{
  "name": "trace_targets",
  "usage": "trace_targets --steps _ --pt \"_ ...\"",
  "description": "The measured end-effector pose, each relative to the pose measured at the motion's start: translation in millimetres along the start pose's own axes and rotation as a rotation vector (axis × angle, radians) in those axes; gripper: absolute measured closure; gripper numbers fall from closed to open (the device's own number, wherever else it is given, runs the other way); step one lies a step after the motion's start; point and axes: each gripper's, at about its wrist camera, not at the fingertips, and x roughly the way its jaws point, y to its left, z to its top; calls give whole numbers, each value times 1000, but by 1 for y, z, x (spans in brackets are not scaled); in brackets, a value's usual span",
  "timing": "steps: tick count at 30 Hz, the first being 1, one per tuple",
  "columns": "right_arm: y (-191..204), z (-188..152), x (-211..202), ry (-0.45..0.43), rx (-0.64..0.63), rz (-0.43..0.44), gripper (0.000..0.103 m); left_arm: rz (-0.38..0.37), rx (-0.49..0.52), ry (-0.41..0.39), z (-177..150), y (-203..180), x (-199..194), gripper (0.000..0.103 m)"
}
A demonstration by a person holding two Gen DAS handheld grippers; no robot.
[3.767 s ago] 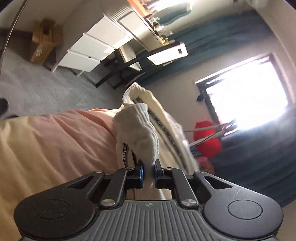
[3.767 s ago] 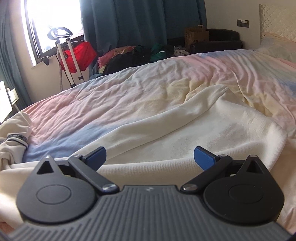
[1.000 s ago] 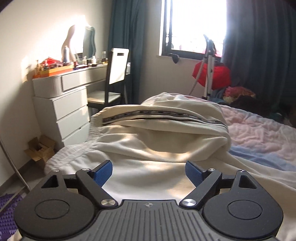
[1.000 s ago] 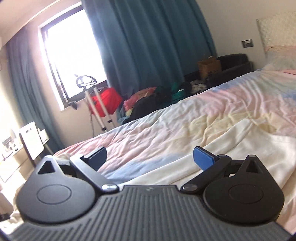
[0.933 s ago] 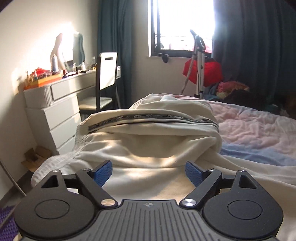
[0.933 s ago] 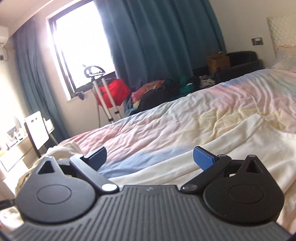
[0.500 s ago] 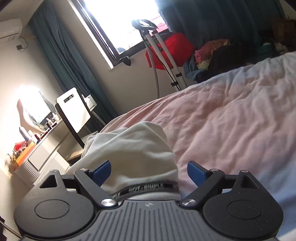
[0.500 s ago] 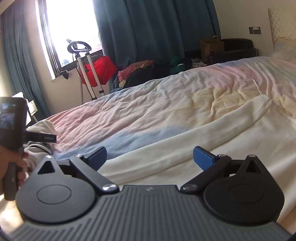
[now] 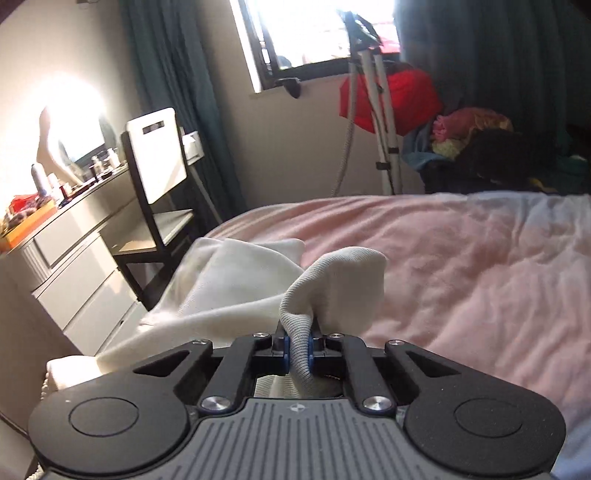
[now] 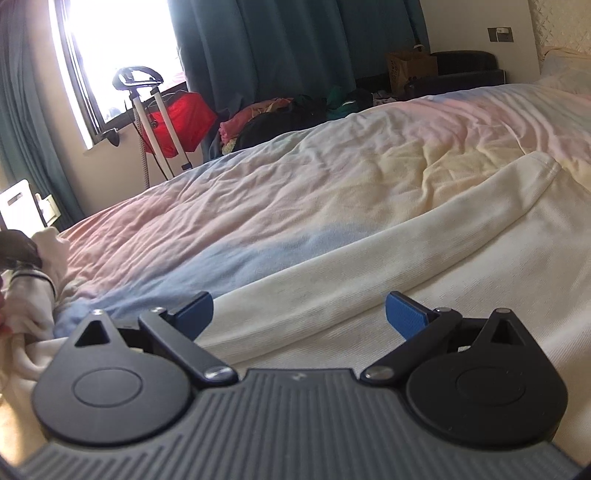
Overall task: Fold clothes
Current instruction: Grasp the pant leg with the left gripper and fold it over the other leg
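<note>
Left gripper (image 9: 298, 349) pressed together, pinching a ribbed grey-white fold of the cream garment (image 9: 229, 284); the pinched cloth bunches up just ahead of the blue pads (image 9: 284, 349) and a strip of it hangs down behind them. Rest of that garment trails left toward the edge of the bed (image 9: 461, 266), lying on the pink part of the bedspread. Left of the bed: chair (image 9: 155, 177) at a white dresser (image 9: 74, 266) cluttered with bottles, mirror glare above. Window (image 9: 314, 33), dark teal curtains (image 9: 498, 55), a red bag (image 9: 391, 96) with a white stand in front, clothes pile (image 9: 472, 136) on the floor beyond the bed.

Right gripper (image 10: 298, 314) spread wide, nothing between the pads; whether it touches the cloth, cannot tell. It sits low over a cream garment spread flat (image 10: 369, 280) across the near side of the bed, a long fold running diagonally up to the right, the hem reaching the yellow patch of the pastel bedspread (image 10: 332, 177). At far left in the right wrist view a bunched cream end with a dark printed band (image 10: 33, 273) sits by a dark blurred object at the frame edge. Cardboard box (image 10: 410, 68) and black seat by the far wall
</note>
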Motion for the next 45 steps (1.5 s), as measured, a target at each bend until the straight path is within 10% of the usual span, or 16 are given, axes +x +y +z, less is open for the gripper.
trace_targets --steps 8,15,22,35,45 --pt "11 4 -13 -28 -43 -2 1 106 -106 65 -7 118 -21 94" --pt "18 2 -11 -26 -53 44 1 113 -74 50 -52 137 -19 89" --pt "22 2 -16 -45 -58 91 1 58 -121 -74 -50 134 -73 24" --pt "27 0 -36 -72 -83 175 2 -102 -77 -134 -123 87 -248 17" --pt "47 9 -30 -8 -68 387 2 -218 -208 -147 -163 96 -256 15"
